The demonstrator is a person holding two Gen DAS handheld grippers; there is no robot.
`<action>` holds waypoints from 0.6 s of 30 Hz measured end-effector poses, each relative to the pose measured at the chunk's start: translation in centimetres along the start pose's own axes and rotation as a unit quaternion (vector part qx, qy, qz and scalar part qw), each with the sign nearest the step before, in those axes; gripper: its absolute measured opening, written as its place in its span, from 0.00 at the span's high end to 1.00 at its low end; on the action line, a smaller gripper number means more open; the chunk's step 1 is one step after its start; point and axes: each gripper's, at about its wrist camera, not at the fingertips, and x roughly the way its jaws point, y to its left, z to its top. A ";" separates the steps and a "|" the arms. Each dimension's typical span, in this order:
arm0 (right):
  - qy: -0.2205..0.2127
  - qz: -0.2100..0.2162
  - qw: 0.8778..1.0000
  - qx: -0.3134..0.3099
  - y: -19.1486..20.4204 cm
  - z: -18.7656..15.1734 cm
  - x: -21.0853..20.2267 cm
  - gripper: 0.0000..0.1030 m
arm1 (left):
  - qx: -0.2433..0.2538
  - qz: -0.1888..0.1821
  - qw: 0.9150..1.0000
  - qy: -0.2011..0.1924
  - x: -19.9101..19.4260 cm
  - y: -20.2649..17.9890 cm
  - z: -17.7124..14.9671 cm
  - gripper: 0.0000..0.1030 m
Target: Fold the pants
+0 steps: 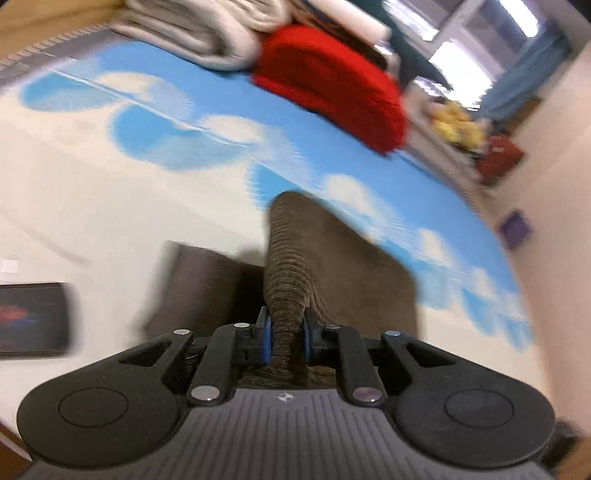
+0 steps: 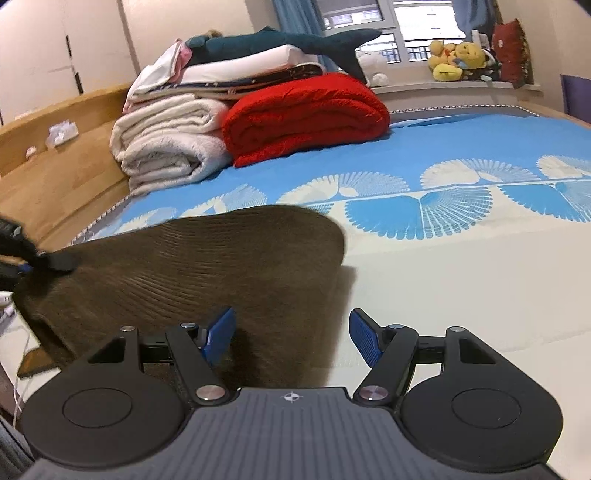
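My left gripper [image 1: 287, 341] pinches a gathered edge of the brown ribbed corduroy pants [image 2: 192, 266], lifting it so the cloth can swing over. The pants lie on the near side of the blue-and-cream patterned bed sheet [image 2: 461, 258]. My right gripper [image 2: 291, 338] hangs wide and empty at their right edge, ready to take hold.

Left wrist view: heavy motion blur. Right wrist view: sharp. Daylight enters at window [image 2: 373, 22]; fisheye bends edges.

A bed [image 2: 461, 258] with a blue-and-cream sheet fills the frame; wooden headboard [image 2: 55, 147] at left, bright window [image 2: 399, 26] top centre, cream walls [image 2: 166, 29].
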 end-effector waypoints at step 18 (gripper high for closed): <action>0.039 0.181 0.973 -0.138 7.4 -2.8 0.4 0.72 | 0.049 0.060 0.997 -0.019 0.2 3.8 -3.8 0.73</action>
